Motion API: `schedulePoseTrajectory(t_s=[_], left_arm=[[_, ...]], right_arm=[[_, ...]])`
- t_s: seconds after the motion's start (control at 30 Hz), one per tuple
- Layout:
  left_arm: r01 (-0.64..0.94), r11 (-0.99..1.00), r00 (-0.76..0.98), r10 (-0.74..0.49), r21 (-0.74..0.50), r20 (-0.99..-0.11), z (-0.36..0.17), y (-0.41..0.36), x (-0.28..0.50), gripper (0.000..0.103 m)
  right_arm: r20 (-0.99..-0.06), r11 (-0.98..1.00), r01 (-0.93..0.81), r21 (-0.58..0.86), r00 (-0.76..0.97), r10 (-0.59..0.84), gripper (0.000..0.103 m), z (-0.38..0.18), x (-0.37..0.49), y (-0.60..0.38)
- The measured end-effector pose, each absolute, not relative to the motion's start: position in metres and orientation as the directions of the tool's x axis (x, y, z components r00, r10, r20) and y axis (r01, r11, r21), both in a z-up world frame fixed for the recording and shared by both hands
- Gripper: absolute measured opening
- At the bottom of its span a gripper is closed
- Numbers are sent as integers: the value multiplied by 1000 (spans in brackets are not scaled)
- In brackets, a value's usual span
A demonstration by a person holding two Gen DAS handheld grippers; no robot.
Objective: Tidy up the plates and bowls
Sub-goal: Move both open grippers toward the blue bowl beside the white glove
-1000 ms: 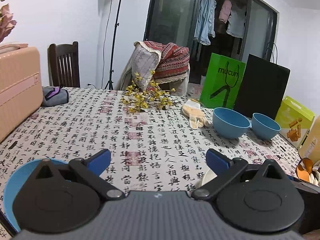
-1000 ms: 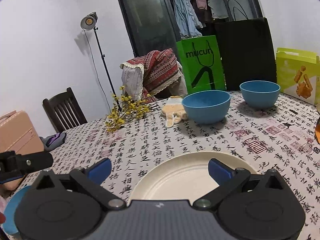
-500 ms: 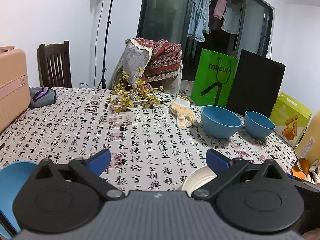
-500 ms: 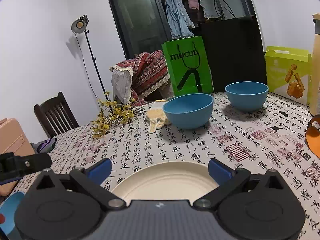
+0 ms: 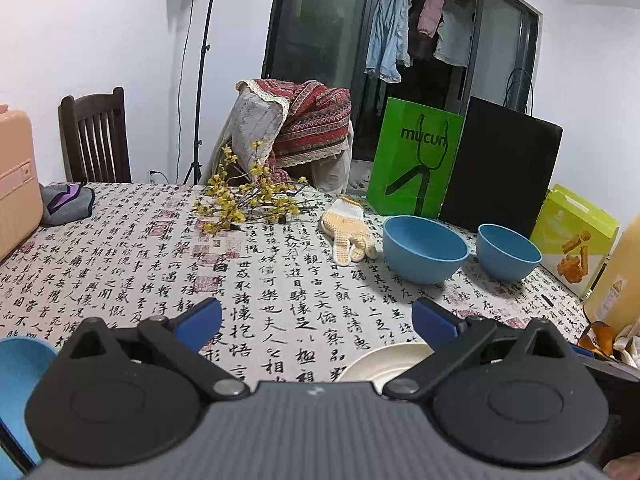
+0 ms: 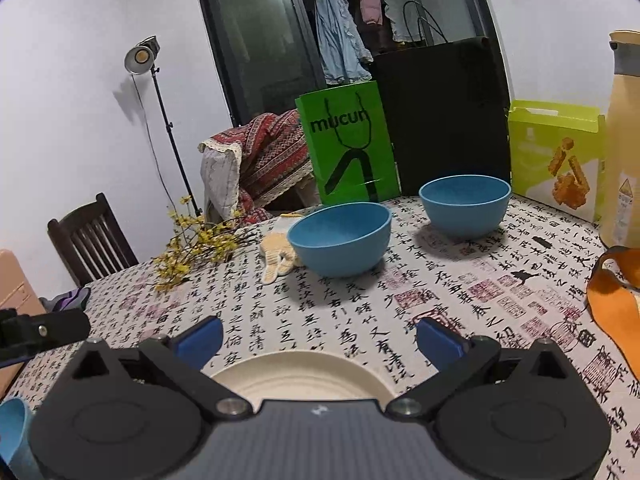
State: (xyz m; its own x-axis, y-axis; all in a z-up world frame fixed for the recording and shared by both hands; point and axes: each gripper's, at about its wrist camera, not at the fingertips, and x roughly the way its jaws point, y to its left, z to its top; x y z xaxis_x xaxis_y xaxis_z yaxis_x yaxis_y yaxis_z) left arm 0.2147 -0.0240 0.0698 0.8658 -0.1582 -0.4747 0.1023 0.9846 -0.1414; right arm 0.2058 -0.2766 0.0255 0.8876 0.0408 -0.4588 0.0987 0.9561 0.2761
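A cream plate (image 6: 304,376) lies on the tablecloth just below and between my right gripper (image 6: 318,338) fingers, which stand open and empty. The left wrist view shows the same plate (image 5: 384,362) at lower right. Two blue bowls stand farther back, a wide one (image 6: 340,238) (image 5: 424,254) and a smaller one (image 6: 464,204) (image 5: 508,252). My left gripper (image 5: 316,320) is open with nothing in it. A blue dish (image 5: 18,380) sits at the near left edge, partly hidden by the gripper body.
A knitted glove (image 5: 350,232) and yellow flower twigs (image 5: 248,200) lie mid-table. A green bag (image 5: 414,156), a black bag (image 5: 500,172), a snack box (image 6: 556,156) and a tall jug (image 6: 624,140) line the back right. An orange strap (image 6: 612,296) lies right.
Both cameras have swung rightward across the table. The bowls now sit nearer the middle of the right view, and the jug and orange strap have come into sight. Both grippers stay open.
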Motion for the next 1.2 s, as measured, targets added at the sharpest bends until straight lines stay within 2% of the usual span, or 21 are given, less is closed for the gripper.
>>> schedulePoseTrajectory(t_s=[1.2], left_arm=[[145,983,860,-180,-110,-478,89,-81,283,103]], right_arm=[[-472,950,133,281,881,16,103,40,266,-331]])
